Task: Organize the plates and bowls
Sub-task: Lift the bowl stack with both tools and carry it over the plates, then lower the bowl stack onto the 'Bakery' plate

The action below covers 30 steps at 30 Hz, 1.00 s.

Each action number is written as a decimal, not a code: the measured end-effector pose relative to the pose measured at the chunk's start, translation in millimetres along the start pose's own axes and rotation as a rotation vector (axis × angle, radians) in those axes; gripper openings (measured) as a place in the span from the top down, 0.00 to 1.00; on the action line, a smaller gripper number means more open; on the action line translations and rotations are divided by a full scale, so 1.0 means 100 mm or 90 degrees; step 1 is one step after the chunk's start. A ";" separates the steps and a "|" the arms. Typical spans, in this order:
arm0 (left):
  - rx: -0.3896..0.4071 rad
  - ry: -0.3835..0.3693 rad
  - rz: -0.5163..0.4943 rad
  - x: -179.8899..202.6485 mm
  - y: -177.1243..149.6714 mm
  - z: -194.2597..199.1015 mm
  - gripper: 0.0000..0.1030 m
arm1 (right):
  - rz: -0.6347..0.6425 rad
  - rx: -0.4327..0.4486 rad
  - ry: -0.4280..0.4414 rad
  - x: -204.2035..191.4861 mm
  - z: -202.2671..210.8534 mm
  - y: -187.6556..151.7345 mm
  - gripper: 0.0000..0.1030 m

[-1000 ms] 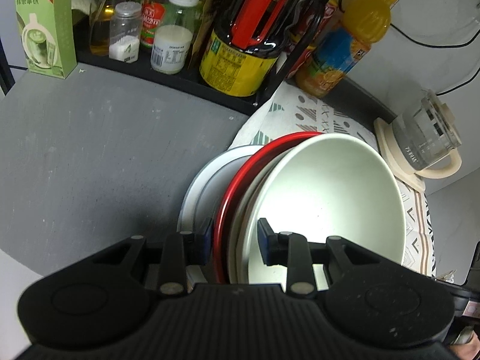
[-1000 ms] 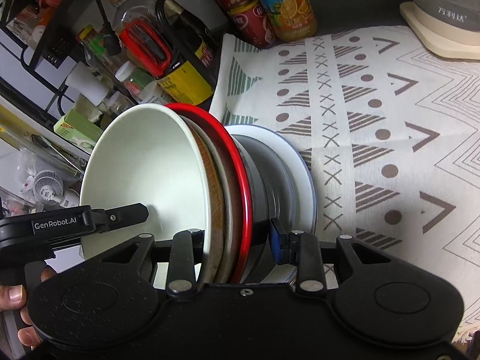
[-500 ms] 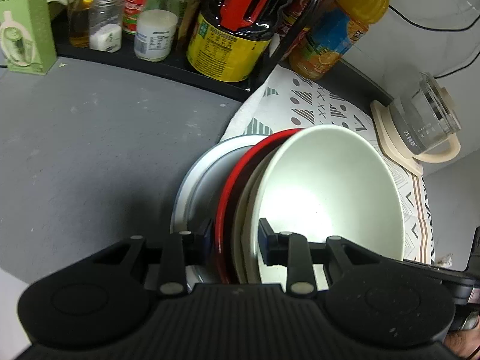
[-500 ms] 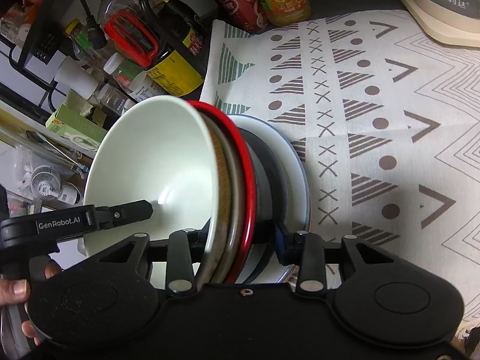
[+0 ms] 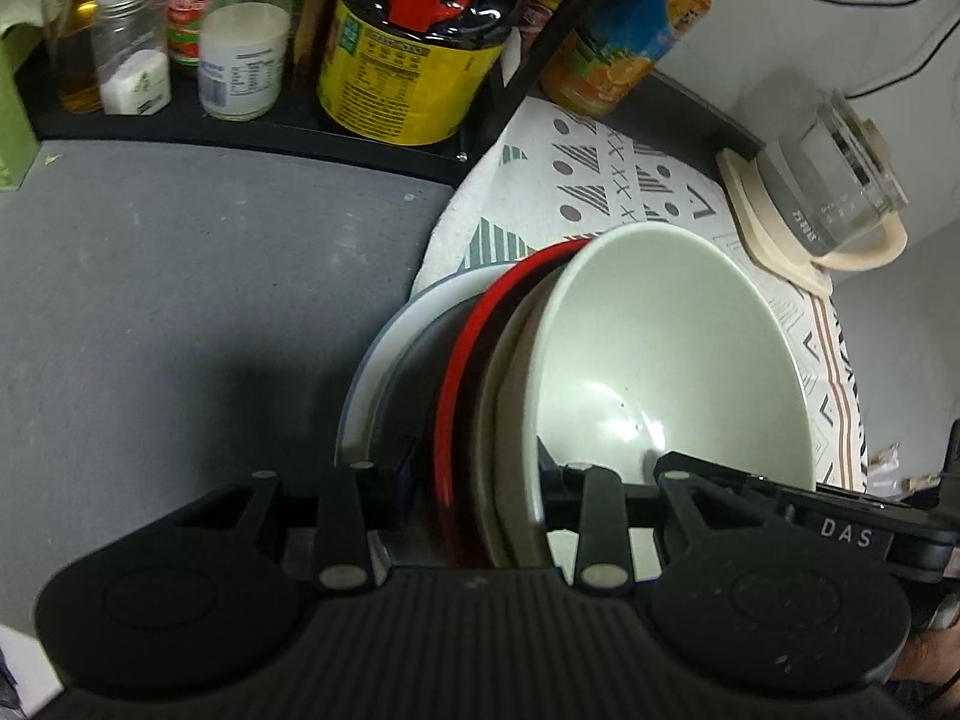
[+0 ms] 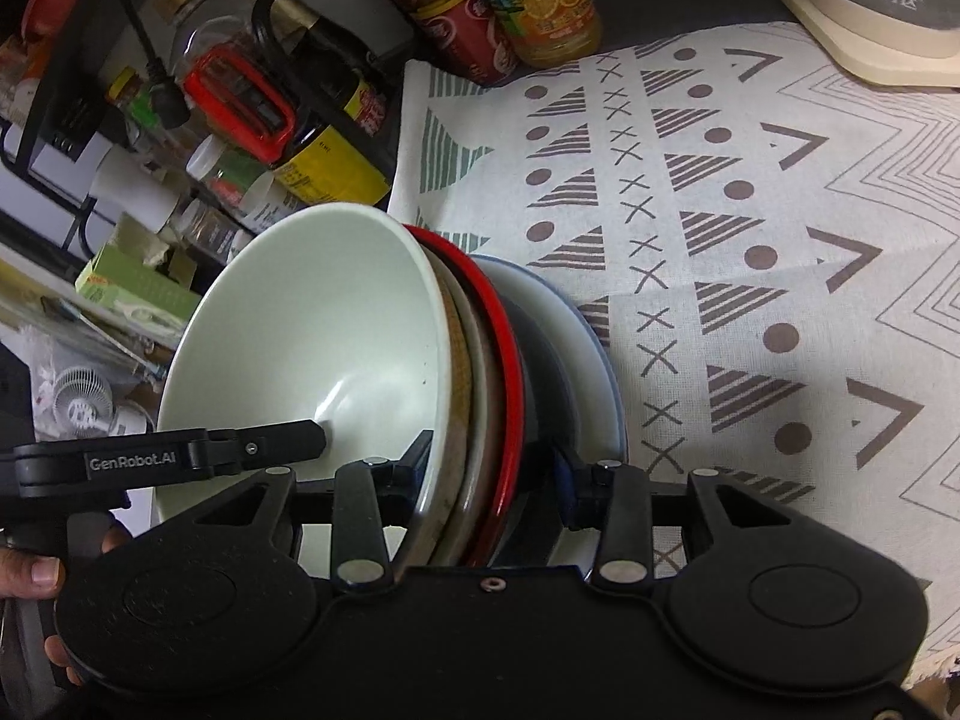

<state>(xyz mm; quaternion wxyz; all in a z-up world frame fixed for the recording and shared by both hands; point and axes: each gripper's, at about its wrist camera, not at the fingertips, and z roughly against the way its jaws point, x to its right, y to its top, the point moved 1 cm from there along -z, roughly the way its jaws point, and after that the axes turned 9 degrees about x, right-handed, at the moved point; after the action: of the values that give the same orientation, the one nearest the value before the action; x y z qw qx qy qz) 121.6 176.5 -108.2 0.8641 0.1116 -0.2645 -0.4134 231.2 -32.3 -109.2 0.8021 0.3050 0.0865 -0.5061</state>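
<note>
Both grippers, left [image 5: 474,468] and right [image 6: 492,462], straddle one tilted stack [image 6: 480,372] of bowls and plates near the mat's [image 6: 750,210] left edge. Left jaws have just been widening; whether either pair presses, I cannot tell. Bottles [image 5: 414,60] stand far.

the left gripper [image 5: 474,468] points steeply downward, its two black fingers set either side of the upright stack of dishes [image 5: 510,420] — one finger on the outer side, the other inside the front bowl. its jaws have just been opening a little, with the stack between them. the right gripper [image 6: 492,462] also tilts steeply down and straddles the same stack from the opposite side, blue-padded finger on the outer face, the other finger within the bowl's hollow. whether either pair of pads presses firmly cannot be told. a hand [image 6: 36,576] grasps the left gripper's handle — fingertips curl round it at the frame's edge.
</note>
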 end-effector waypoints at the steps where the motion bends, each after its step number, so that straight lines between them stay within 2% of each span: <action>1: 0.000 -0.001 -0.005 0.01 0.02 -0.01 0.64 | 0.002 0.009 -0.005 -0.01 0.02 0.01 0.62; 2: 0.004 -0.003 -0.011 0.01 0.03 -0.01 0.63 | 0.001 0.019 -0.008 -0.01 0.04 0.02 0.61; 4: 0.015 -0.006 -0.021 0.02 0.05 -0.01 0.52 | -0.003 0.029 -0.013 0.01 0.05 0.04 0.61; 7: 0.036 -0.006 -0.010 -0.01 0.06 0.02 0.47 | -0.004 0.035 -0.024 0.03 0.07 0.04 0.60; 11: 0.066 0.013 0.015 -0.04 0.04 0.10 0.41 | -0.007 0.061 -0.027 0.03 0.19 -0.01 0.53; 16: 0.120 0.010 0.005 0.05 -0.01 0.36 0.24 | -0.003 0.134 -0.011 -0.02 0.57 -0.11 0.37; 18: 0.139 0.014 -0.010 0.11 -0.05 0.47 0.23 | 0.002 0.173 -0.010 -0.04 0.75 -0.16 0.24; 23: 0.166 0.034 -0.032 0.23 -0.20 0.75 0.19 | 0.000 0.254 -0.035 -0.08 1.15 -0.31 0.09; 30: 0.199 0.019 -0.068 0.35 -0.40 1.07 0.13 | 0.015 0.333 -0.091 -0.22 1.56 -0.55 0.03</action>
<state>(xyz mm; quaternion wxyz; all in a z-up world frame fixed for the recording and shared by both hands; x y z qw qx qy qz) 54.7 126.9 -23.0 0.8170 0.2643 -0.3065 -0.4108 146.9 -121.9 3.1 0.7058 0.4663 -0.1078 -0.5223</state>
